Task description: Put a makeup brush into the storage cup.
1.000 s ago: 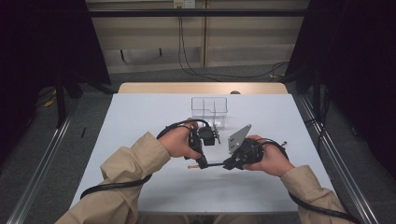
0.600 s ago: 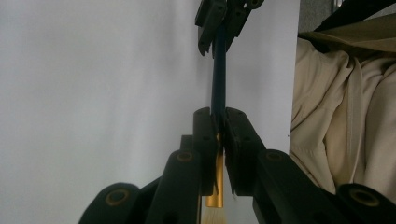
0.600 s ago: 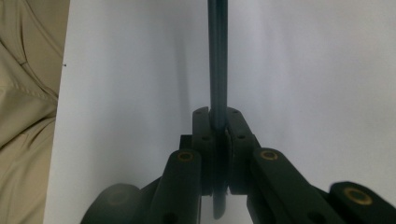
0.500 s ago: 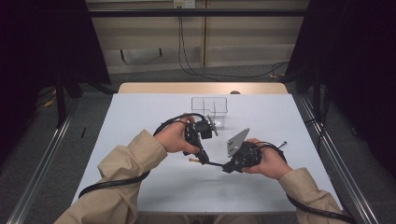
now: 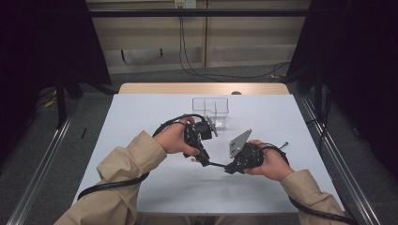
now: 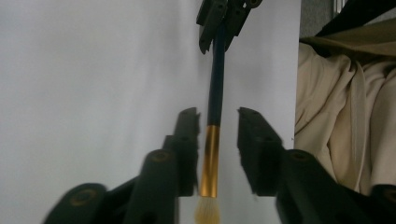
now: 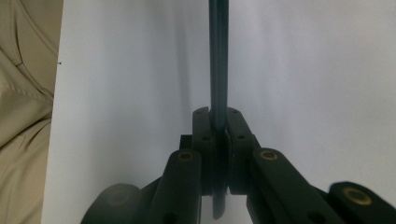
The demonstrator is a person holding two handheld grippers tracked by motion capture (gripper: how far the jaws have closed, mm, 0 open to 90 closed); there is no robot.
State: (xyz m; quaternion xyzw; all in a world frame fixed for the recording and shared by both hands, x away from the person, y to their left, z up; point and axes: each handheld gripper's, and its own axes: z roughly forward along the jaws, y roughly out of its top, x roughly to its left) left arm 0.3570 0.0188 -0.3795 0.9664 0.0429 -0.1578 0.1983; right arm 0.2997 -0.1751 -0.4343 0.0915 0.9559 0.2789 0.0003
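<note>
A thin brush with a dark blue handle (image 6: 216,79), a gold ferrule (image 6: 209,158) and pale bristles spans the gap between my two grippers over the white table (image 5: 141,122). My right gripper (image 7: 217,114) is shut on the handle (image 7: 218,56); it appears far off in the left gripper view as the right gripper (image 6: 219,28). My left gripper (image 6: 217,114) is open, its jaws standing on either side of the ferrule with a gap at each side. From above, the brush (image 5: 216,165) runs from the left gripper (image 5: 202,157) to the right gripper (image 5: 229,168).
A clear plastic box (image 5: 210,110) with compartments stands at the middle back of the table, just beyond the left hand. Tan sleeves (image 5: 126,164) come in from the near edge. Cables trail from both grippers. A rail (image 5: 328,150) runs along the table's right side.
Both hands have drifted slightly toward the near edge, the left one a little leftward, with the brush still between them.
</note>
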